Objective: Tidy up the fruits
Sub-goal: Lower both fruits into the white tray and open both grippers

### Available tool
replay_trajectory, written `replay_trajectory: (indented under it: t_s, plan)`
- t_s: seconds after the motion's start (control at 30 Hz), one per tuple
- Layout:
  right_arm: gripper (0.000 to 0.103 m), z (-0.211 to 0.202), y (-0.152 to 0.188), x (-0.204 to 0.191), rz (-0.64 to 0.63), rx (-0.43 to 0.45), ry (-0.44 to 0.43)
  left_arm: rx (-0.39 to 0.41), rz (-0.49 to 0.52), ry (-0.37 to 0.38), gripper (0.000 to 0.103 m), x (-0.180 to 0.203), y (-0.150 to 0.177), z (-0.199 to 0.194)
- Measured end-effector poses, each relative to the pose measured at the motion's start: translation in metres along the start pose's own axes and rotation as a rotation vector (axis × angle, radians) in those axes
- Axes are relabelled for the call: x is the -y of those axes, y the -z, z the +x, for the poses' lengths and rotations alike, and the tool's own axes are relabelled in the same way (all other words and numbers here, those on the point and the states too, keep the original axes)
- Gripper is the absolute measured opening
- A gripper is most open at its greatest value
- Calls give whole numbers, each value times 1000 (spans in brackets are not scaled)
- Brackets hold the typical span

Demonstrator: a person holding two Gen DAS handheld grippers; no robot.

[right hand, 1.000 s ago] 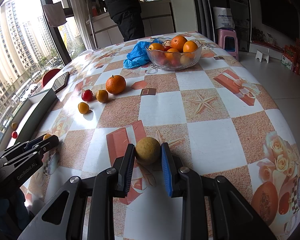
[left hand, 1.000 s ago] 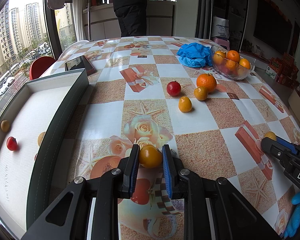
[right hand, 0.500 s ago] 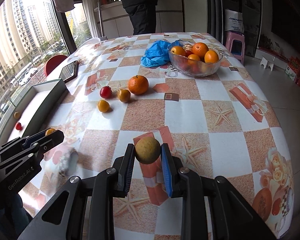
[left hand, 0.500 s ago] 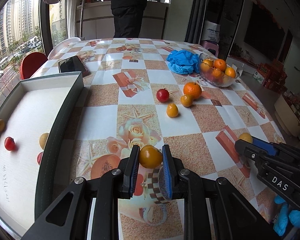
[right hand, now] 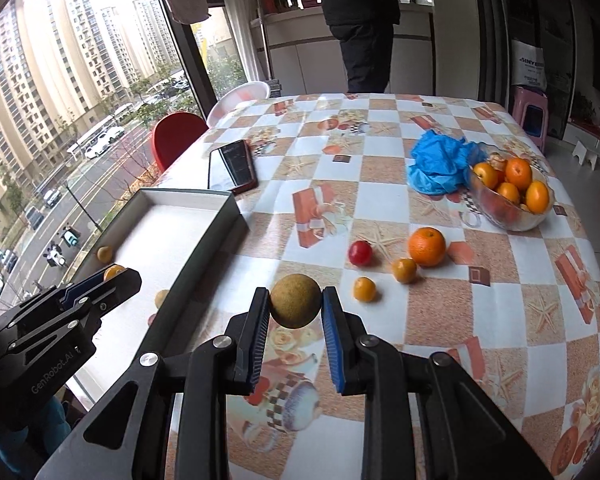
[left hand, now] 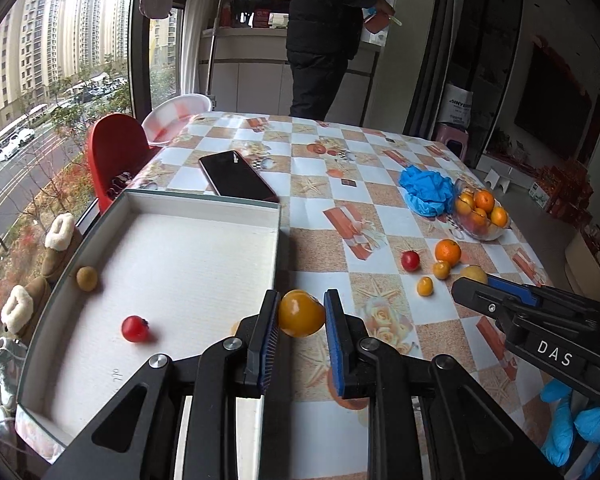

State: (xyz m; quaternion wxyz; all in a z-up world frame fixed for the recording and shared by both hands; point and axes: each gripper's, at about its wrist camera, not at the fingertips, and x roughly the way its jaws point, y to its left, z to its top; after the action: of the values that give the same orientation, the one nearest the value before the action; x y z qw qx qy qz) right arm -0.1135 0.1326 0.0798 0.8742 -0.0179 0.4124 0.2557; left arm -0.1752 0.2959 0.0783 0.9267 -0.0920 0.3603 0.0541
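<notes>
An orange-yellow fruit [left hand: 301,313] is clamped betw. the left gripper [left hand: 301,316] pads, held over the white tray's edge [left hand: 277,240]. A red tomato [left hand: 135,328] & brownish fruit [left hand: 87,278] are seen in the tray. The right gripper [left hand: 474,284] is seen at right w/ a yellowish fruit [left hand: 473,272].

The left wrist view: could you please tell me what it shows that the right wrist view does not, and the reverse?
Only the left wrist view shows the red tomato in the box and fleece-lined boots on the floor. Only the right wrist view shows the brown round fruit whole, between the right gripper's jaws. Both show the phone, blue gloves, glass fruit bowl and loose orange.
</notes>
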Motion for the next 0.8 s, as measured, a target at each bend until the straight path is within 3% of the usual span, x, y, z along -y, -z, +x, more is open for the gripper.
replay_trajectory:
  t_s: [0.4, 0.8]
  plan:
    - [29, 32, -19, -89, -115, -41, -144, -13, -63, -163, 24, -83, -3, 0]
    - [29, 70, -11, -126, -138, -139, -202, -110, -100, -198, 24, -108, 24, 28]
